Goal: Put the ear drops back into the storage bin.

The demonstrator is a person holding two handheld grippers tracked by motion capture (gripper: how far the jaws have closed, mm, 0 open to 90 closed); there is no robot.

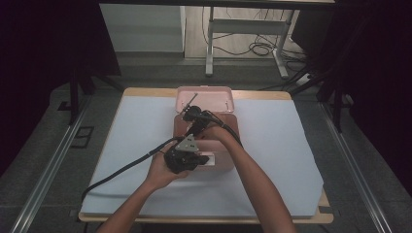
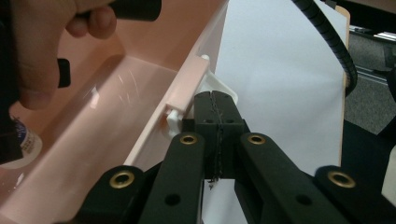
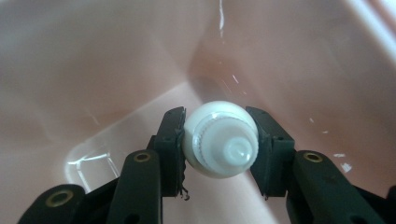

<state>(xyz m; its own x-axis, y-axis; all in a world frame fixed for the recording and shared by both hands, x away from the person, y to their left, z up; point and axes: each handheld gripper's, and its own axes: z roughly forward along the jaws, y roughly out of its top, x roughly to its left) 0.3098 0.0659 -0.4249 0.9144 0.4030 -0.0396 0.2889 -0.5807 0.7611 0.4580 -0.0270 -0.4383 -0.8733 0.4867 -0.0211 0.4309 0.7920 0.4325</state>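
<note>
On the wooden table, covered by a pale blue sheet, an open pink plastic box sits toward the far edge at its middle, its hinged lid standing up behind it.

At the left, the left hand holds the left gripper at the near side of the box, a black ribbed cable trailing from it toward the near left corner of the table. In the left gripper view its two black jaws are pressed flat together with no gap. They are closed on the white plastic latch at the outside of the box wall, whose thin flap sits just at their tips; whether the pads actually pinch the flap cannot be told.

To the right, the right hand reaches over the box and points the right gripper down into it. Its jaws stand about half open and clamp a small white plastic bottle with a ribbed screw cap, one pad on either side. The bottle hangs inside the box, close above the glossy pink floor near an inner corner, cap end toward the camera.
</note>
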